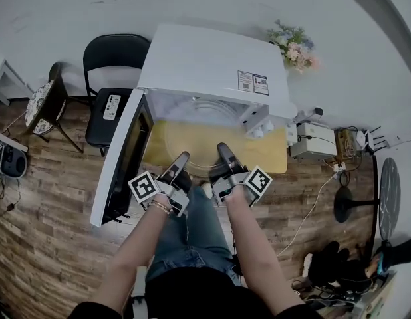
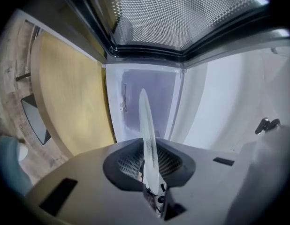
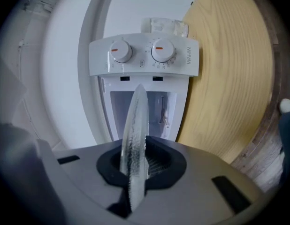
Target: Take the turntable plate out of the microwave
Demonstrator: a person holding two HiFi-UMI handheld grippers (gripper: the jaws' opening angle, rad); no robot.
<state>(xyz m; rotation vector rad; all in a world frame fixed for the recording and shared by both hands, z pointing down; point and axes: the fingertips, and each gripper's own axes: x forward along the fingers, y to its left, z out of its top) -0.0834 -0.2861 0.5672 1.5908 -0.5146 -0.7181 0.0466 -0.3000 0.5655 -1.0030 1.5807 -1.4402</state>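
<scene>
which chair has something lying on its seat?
The black chair beside the open microwave door: a white remote-like object lies on its seat. The chair with the patterned seat, farther left, shows none.

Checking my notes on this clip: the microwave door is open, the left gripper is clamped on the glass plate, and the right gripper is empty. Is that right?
No. The right gripper is not empty: the right gripper view shows its jaws shut on the glass plate too. The rest holds: microwave door open, left gripper clamped on the plate.

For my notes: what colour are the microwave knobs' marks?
Orange, on white knobs; clearest in the right gripper view.
</scene>
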